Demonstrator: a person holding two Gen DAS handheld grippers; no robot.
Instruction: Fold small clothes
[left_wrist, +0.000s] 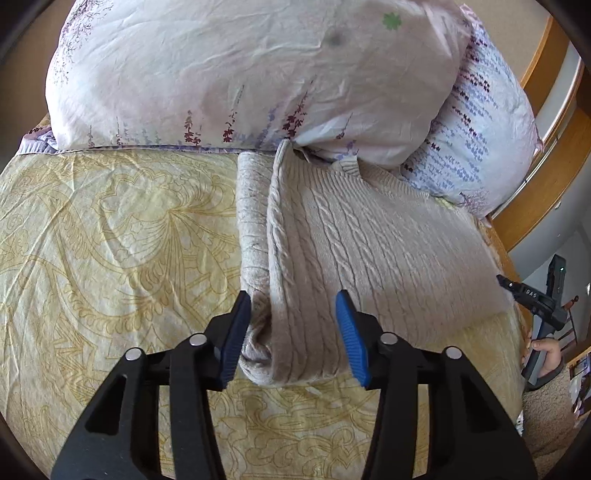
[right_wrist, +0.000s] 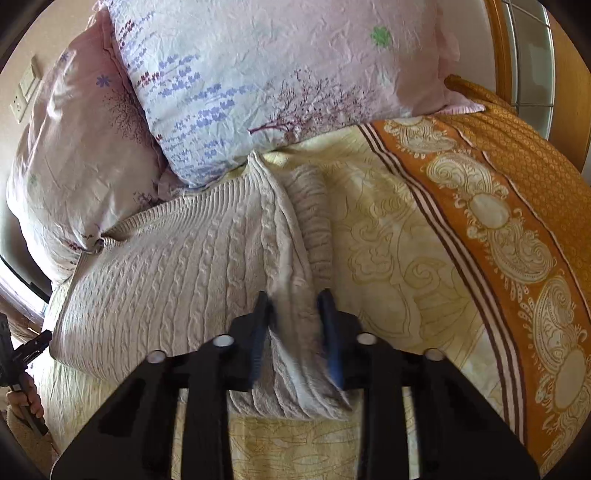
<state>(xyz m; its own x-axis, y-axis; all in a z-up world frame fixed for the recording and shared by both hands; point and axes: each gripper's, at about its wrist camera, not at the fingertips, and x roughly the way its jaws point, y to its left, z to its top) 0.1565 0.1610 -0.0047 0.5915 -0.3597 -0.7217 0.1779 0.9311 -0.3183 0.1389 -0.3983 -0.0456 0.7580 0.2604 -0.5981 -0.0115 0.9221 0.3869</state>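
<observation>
left tool: angled down, pads straddling sweater fold, apart | right tool: angled down, clamped on sweater edge

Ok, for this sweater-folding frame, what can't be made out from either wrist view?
- Far end of the sweater: tucked under the pillows in both views.
- Right gripper: motion blur smears the knit there, so whether its pads press the fold is unclear.
- Left gripper: its own fingers hide where the pads meet the sweater's rolled edge.
- Sweater's underside: hidden against the bedspread.
- Person: only a hand at the frame edge.
</observation>
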